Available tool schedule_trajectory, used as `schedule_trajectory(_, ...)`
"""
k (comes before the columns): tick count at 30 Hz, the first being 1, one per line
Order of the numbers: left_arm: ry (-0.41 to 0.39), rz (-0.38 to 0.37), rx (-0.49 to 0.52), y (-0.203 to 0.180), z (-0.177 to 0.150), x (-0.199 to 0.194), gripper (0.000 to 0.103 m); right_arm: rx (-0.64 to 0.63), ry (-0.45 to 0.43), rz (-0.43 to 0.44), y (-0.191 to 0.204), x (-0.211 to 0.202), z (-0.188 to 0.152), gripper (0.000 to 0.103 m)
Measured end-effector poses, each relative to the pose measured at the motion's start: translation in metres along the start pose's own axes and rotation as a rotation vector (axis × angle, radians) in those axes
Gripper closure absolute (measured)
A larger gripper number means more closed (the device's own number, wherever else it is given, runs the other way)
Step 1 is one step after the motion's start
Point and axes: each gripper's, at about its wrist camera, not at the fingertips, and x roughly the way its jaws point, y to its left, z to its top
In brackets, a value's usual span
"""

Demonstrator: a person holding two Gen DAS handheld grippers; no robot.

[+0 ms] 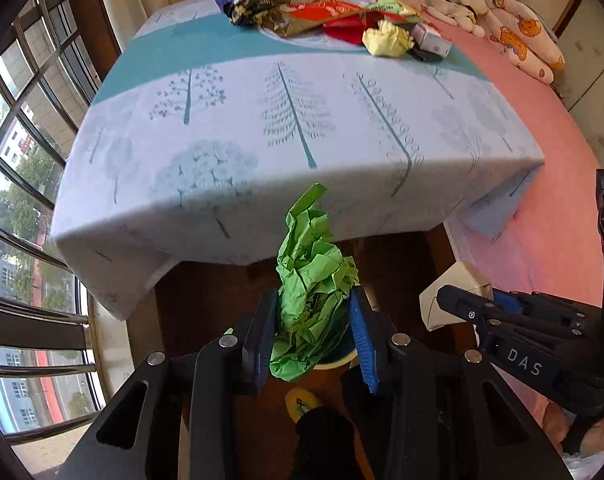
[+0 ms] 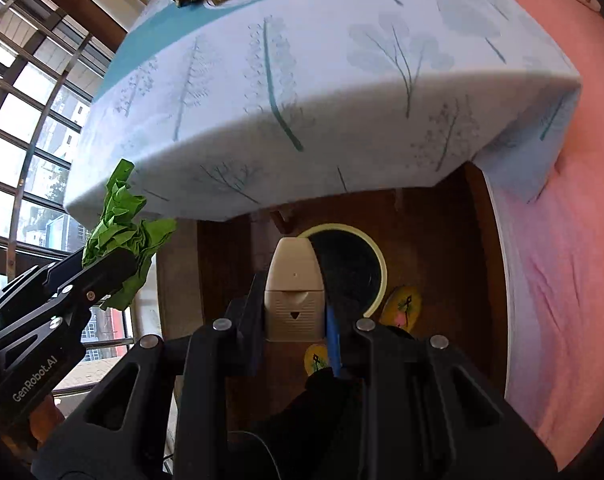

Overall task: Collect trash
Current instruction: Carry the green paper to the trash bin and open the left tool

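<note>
The left tool (image 1: 313, 332) is clenched on a wad of crumpled green paper (image 1: 311, 280), bright, deeply creased, one pointed corner sticking up past the blue pads. It hangs off the counter's near edge, above the dark floor. The right tool (image 2: 294, 312) grips a small beige carton (image 2: 294, 280) with a rounded top and ribbed lower half, held over a round bin (image 2: 351, 268) with a pale rim. On the counter (image 2: 321, 92), under a tree-print cloth, more trash (image 1: 333, 16) lies piled at the far end.

Both wrist views steep downward, close over floor; shared: table (image 1: 286, 120) edge, bin (image 2: 375, 256).
</note>
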Motion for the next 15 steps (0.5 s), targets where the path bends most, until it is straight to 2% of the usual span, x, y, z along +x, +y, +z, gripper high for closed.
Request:
schedule_trajectory(4, 0.065, -0.007, -0.027, -0.004, -0.021, 0.060, 0.068, 0.074, 0.084, -0.022, -0.031, 0.060, -0.027, 0.081)
schedule_trajectory(7, 0.104, 0.003, -0.046, -0.006, -0.035, 0.118, 0.068, 0.109, 0.113, -0.041, -0.055, 0.110, -0.046, 0.081)
schedule_trajectory(11, 0.144, 0.017, -0.082, -0.003, -0.053, 0.193, 0.067, 0.100, 0.134, -0.057, -0.080, 0.179, -0.064, 0.081)
schedule_trajectory(15, 0.173, 0.041, -0.111, 0.002, -0.065, 0.249, 0.063, 0.060, 0.150, -0.058, -0.094, 0.234, -0.069, 0.081)
